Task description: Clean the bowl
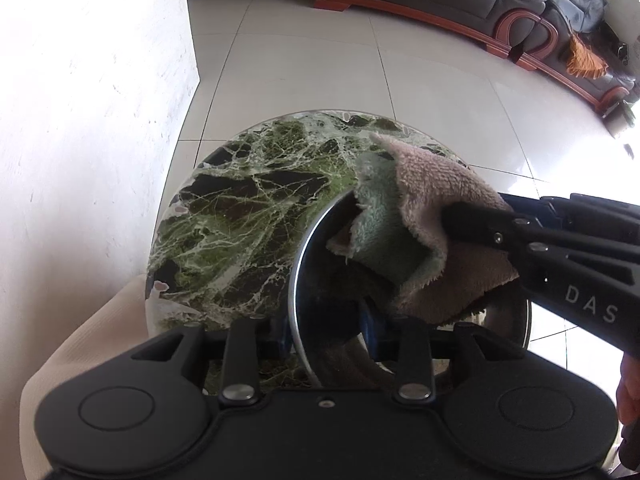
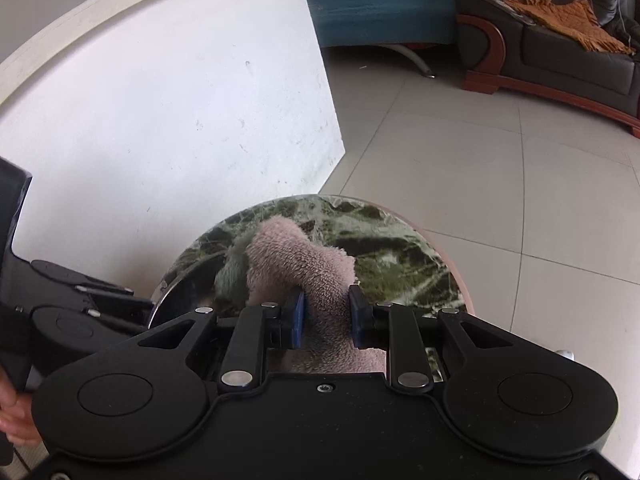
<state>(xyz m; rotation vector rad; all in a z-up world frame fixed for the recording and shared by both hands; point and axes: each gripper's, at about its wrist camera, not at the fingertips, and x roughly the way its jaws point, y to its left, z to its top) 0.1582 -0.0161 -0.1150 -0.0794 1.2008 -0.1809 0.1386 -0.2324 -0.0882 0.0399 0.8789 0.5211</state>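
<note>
A steel bowl [image 1: 298, 280] stands on a round green marble tabletop [image 1: 240, 208]. My left gripper [image 1: 326, 334] straddles the bowl's near rim, one blue pad outside and one inside, and is shut on it. My right gripper [image 2: 328, 316] is shut on a pink cloth [image 2: 296, 264] with a green underside [image 1: 380, 224]. In the left wrist view the right gripper [image 1: 460, 220] comes in from the right and holds the cloth [image 1: 432, 184] over and into the bowl. The cloth hides much of the bowl's inside. In the right wrist view the bowl [image 2: 184, 296] shows only at the left.
A white wall [image 1: 80, 120] runs close along the table's left. Grey tiled floor [image 1: 320, 60] lies beyond, with a dark leather sofa [image 1: 520, 8] and a teal seat [image 2: 380, 0] at the back. A hand [image 2: 12, 420] holds the left tool [image 2: 80, 300].
</note>
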